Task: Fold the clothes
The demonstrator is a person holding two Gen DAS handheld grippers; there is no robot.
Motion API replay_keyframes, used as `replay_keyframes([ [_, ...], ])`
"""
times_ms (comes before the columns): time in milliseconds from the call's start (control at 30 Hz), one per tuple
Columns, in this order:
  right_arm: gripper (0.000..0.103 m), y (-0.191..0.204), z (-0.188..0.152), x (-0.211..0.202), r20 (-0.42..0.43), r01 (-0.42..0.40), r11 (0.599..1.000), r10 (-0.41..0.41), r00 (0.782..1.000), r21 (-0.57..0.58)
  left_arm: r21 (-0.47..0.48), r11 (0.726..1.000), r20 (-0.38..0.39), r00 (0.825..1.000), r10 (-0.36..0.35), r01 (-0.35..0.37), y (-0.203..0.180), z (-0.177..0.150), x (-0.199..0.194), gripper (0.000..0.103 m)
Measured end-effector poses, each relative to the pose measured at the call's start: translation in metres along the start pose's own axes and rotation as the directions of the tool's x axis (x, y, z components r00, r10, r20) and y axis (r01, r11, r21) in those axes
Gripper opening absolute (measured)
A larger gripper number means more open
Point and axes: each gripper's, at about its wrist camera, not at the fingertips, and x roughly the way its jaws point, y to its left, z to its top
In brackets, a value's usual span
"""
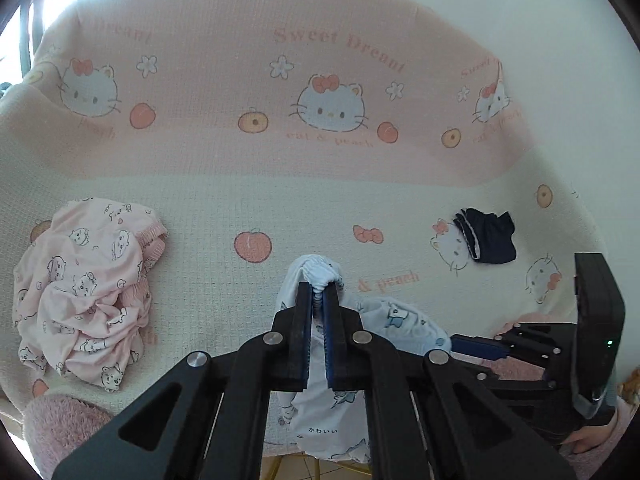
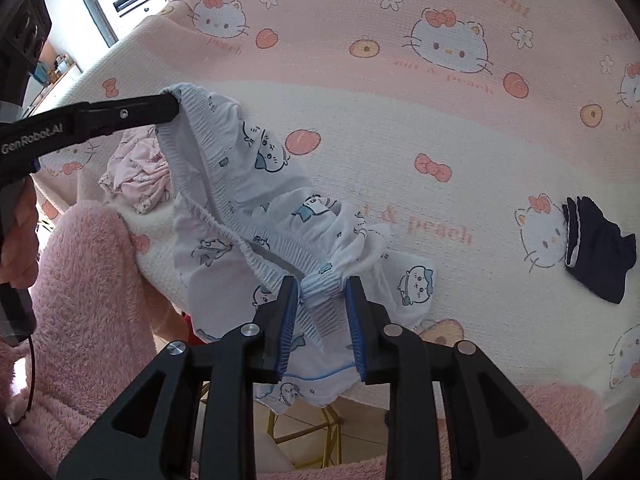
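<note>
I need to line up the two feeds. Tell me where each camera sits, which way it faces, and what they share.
Left wrist: rides the left gripper, facing across the blanket; its jaws clamp the white shorts. The right gripper enters at right.
Right wrist: rides the right gripper, jaws apart around the shorts' waistband; the left gripper shows at left.
Shared: shorts, pink garment, dark garment.

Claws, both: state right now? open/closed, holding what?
Left claw: closed on the elastic waistband of the light blue shorts.
Right claw: open, fingers either side of the same waistband, not clamped.
</note>
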Motion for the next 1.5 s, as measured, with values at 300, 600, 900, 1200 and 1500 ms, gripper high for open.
replay_keyframes([
  [300,0.040,0.026,-0.002,-0.010,0.014,0.048,0.995,-0.047,0.999,-0.086,0.039,0.999,0.066,0.998,-0.017,0.015,-0.020,-0.004,-0.044,0.005],
  [600,0.043,0.009,-0.005,0.020,-0.034,0.012,1.000,-0.013,0.999,-0.012,0.068,0.996,0.113,0.991,-0.064,0.057,-0.036,-0.005,-0.082,0.005],
  [900,0.022,-0.020,0.008,0.016,0.053,-0.091,0.994,0.088,0.995,0.058,0.113,0.991,0.174,0.981,-0.090,0.071,-0.046,0.000,-0.113,0.005],
  [1200,0.006,-0.071,0.065,-0.098,0.333,-0.016,0.987,-0.039,0.942,0.162,0.134,0.988,0.367,0.930,0.023,-0.077,-0.026,0.049,-0.133,0.005],
  [1500,0.013,-0.039,0.091,-0.126,0.315,-0.006,1.000,0.004,0.949,0.006,0.134,0.991,0.293,0.956,-0.014,-0.027,-0.019,0.073,-0.124,0.006],
])
